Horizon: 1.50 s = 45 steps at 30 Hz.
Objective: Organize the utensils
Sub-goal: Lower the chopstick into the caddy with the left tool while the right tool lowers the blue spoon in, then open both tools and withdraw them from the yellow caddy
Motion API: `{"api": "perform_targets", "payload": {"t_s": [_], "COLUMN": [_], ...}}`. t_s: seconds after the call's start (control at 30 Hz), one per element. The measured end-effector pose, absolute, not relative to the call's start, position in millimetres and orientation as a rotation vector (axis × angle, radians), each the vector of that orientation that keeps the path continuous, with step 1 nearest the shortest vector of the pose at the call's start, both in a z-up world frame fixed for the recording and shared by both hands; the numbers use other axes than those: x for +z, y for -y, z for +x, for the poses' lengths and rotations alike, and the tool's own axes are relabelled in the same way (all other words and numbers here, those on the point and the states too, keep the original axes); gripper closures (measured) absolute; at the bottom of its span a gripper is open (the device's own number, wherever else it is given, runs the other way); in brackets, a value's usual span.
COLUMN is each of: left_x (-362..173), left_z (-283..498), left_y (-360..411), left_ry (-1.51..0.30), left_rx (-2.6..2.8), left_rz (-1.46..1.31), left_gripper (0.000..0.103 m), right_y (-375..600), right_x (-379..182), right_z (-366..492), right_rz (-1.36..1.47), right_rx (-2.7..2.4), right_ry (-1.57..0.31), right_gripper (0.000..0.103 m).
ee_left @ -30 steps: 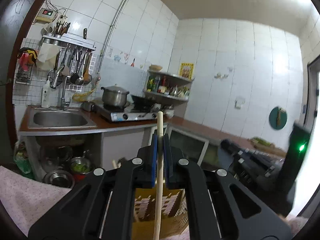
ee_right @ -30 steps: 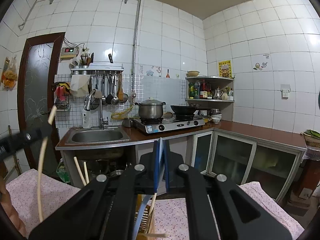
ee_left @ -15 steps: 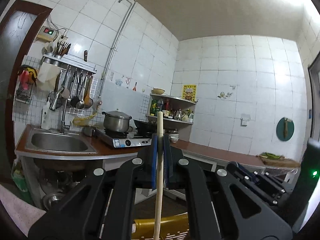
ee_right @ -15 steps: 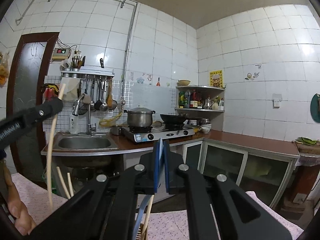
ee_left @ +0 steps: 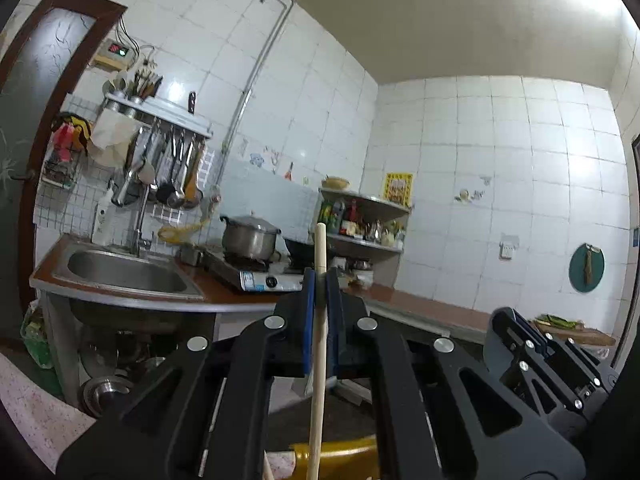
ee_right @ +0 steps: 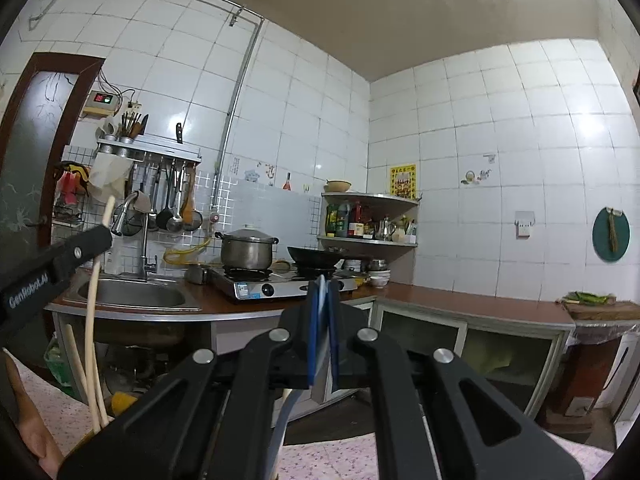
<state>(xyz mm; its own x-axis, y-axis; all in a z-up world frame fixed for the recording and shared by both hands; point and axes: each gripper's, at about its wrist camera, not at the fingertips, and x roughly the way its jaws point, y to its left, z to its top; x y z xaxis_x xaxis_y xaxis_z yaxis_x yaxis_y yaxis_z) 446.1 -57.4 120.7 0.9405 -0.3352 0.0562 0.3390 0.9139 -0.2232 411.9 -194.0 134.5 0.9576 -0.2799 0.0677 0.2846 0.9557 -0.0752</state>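
**Both grippers lower, each with a utensil pinched**

Since a second ago both views have shifted: the yellow holder has slid almost out of the bottom of the left wrist view, and the kitchen wall fills more of both pictures.

Left gripper (ee_left: 319, 280): its blue-padded fingers (ee_left: 307, 320) are closed on a pale wooden chopstick (ee_left: 318, 360), which stands nearly upright between them, its tip poking above the pads and its lower end running down in front of the yellow holder (ee_left: 340, 454) at the bottom edge. In the right wrist view the same chopstick (ee_right: 91, 320) curves down past two more pale sticks (ee_right: 74, 360) standing by the holder (ee_right: 124, 402).

Right gripper (ee_right: 323, 284): its fingers (ee_right: 313, 332) are pressed together on a thin blue-grey utensil handle (ee_right: 280, 424) that hangs below the pads; what kind of utensil it is cannot be told. This gripper shows dark at the right of the left wrist view (ee_left: 532, 356).

A pink flowered cloth (ee_right: 320, 460) covers the table under both grippers. A hand (ee_right: 28, 420) shows at the lower left edge of the right wrist view.

Beyond stand a steel sink (ee_left: 120, 272), a lidded pot (ee_right: 247, 250) on a gas stove (ee_right: 276, 286), a black wok (ee_right: 320, 256), hanging ladles (ee_right: 172, 200) and a corner shelf (ee_right: 372, 220) of bottles.
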Motion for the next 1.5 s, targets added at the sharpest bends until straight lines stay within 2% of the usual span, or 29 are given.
{"api": "perform_targets", "payload": {"t_s": [0.53,1.13,1.4,1.47,1.5], "left_x": [97,104,92,96,99], "left_z": [416,411,403,399,397], "left_y": [51,58,43,39,36], "left_ry": [-0.036,-0.024,-0.121,-0.154,-0.163], "left_rx": [-0.402,-0.342,-0.336,-0.335,-0.330], "left_rz": [-0.157,-0.067,-0.082,-0.089,-0.096], "left_gripper": [0.098,0.099,0.098,0.084,0.060], "right_y": [193,207,207,205,205], "right_x": [92,100,81,83,86], "right_z": [406,395,400,398,394], "right_rz": [-0.096,-0.080,-0.047,-0.048,-0.046], "right_rx": [-0.073,-0.063,-0.022,-0.014,-0.011], "right_ry": [0.020,-0.011,-0.123,-0.142,-0.146], "right_gripper": [0.098,0.097,0.096,0.094,0.076]}}
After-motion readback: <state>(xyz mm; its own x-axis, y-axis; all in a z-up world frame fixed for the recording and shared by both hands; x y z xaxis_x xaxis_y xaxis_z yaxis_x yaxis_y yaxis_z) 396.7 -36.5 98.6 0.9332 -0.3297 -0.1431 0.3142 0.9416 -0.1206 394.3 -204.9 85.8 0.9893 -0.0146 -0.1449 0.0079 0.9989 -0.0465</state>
